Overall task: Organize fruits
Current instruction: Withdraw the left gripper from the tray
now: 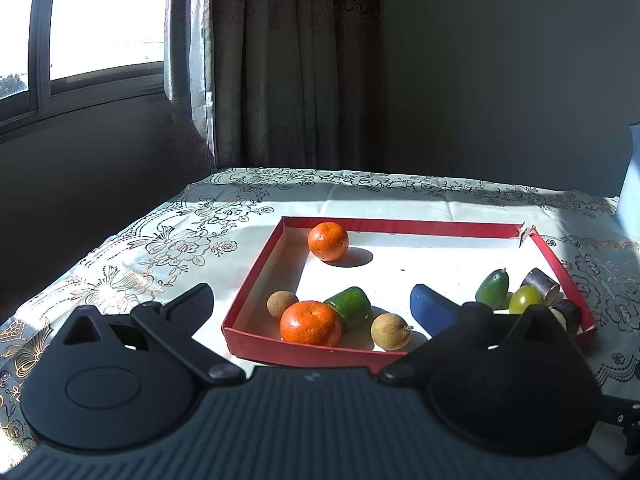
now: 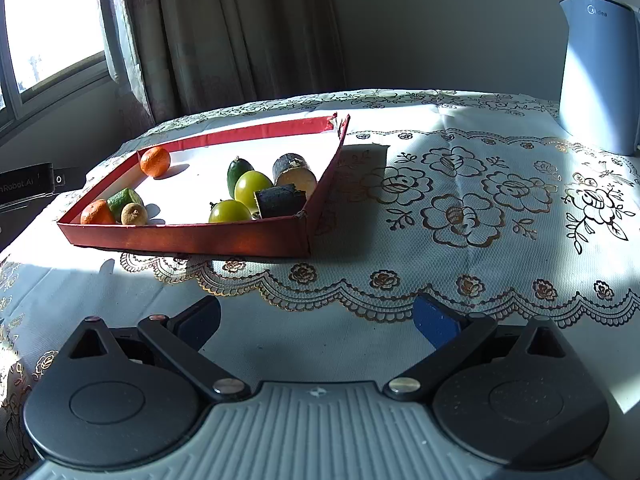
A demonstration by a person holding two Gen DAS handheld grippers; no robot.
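Observation:
A shallow red tray (image 1: 256, 272) (image 2: 192, 236) lies on the patterned tablecloth with fruit inside. Its near left corner holds an orange (image 1: 310, 322) (image 2: 96, 213), a green cucumber piece (image 1: 350, 306) (image 2: 124, 200) and two brown longans (image 1: 389, 331) (image 1: 281, 304). A second orange (image 1: 328, 241) (image 2: 155, 161) sits in the far corner. On the right lie a small green fruit (image 1: 493, 289) (image 2: 239, 172), yellow-green tomatoes (image 1: 525, 299) (image 2: 252, 188) (image 2: 229, 211) and dark cut pieces (image 1: 540, 283) (image 2: 280, 200). My left gripper (image 1: 312, 300) is open over the near fruit, holding nothing. My right gripper (image 2: 316, 316) is open above bare cloth.
A pale blue electric kettle (image 2: 598, 72) stands at the far right of the table. Curtains (image 1: 280, 64) and a window (image 1: 100, 20) are behind the table. A black device (image 2: 28, 188) shows at the left edge in the right wrist view.

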